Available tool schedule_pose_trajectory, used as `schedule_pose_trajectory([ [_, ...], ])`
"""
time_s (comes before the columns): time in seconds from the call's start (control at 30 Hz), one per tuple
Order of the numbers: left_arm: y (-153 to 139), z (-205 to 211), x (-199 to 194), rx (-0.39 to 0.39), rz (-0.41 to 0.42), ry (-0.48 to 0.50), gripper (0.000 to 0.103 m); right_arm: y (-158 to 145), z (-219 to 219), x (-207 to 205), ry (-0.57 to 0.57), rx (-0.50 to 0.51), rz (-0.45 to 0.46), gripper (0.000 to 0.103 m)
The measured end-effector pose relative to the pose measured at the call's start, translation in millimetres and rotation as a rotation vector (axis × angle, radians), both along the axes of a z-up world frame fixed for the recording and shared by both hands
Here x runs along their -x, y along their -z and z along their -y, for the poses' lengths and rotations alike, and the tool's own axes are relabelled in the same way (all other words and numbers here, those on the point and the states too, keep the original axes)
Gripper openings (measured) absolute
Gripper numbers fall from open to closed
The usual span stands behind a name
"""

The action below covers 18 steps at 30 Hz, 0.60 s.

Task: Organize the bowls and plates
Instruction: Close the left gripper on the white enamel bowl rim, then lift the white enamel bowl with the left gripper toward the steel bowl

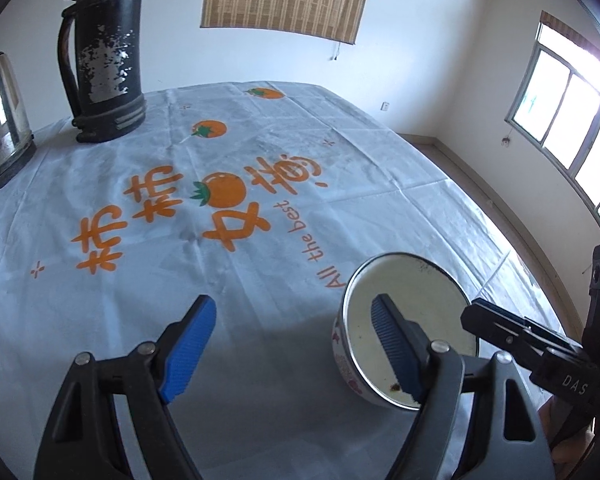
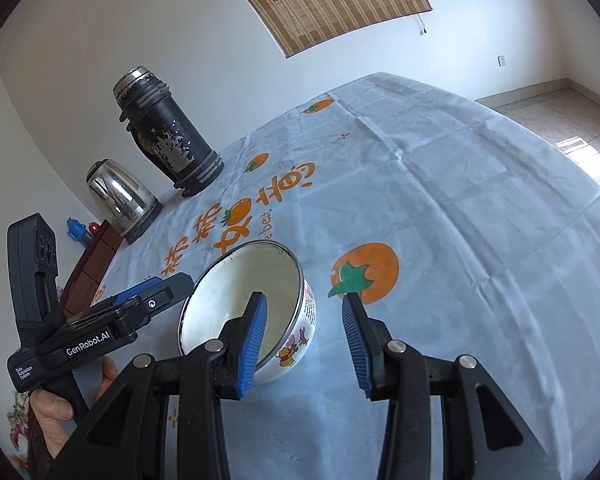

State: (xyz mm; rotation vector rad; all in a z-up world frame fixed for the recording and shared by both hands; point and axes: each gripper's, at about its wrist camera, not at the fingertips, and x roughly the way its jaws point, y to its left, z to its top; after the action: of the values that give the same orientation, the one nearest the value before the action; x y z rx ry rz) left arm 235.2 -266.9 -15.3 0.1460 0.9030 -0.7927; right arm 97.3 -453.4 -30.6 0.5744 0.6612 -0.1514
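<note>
Left gripper [image 1: 292, 344] has its jaws spread wide, nothing between them. The enamel bowl [image 2: 256, 300] sits on the desk [image 2: 440, 200], its right wall between the right gripper [image 2: 304, 340] jaws, which are apart, not pinching it.

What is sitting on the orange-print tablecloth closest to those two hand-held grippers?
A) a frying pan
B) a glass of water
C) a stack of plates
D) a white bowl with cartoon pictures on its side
D: a white bowl with cartoon pictures on its outer wall stands on the tablecloth just ahead of both hand-held grippers; the thermos and kettle are farther back.
</note>
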Motion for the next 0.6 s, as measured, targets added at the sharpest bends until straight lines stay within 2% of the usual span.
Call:
schedule_pose_trajectory([
  [0.17,6.9,11.2,0.6,-0.023,-0.014,0.043,0.070,9.0,-1.0,-5.6,-0.033,-0.036,-0.022,0.037],
  [0.33,20.5,15.9,-4.1,-0.052,-0.059,0.037,0.047,8.5,-6.3,-8.6,-0.045,-0.007,-0.028,0.035],
  [0.43,20.0,18.1,-2.1,-0.047,-0.054,0.048,0.040,9.5,-6.8,-10.4,-0.051,-0.015,-0.029,0.035],
  [0.5,18.7,19.0,0.3,-0.051,-0.041,0.047,0.037,11.8,-7.1,-12.4,-0.062,-0.035,-0.028,0.030],
  [0.6,21.8,20.5,0.3,-0.031,-0.074,0.064,0.025,11.6,-7.9,-13.7,-0.059,-0.031,-0.024,0.029],
])
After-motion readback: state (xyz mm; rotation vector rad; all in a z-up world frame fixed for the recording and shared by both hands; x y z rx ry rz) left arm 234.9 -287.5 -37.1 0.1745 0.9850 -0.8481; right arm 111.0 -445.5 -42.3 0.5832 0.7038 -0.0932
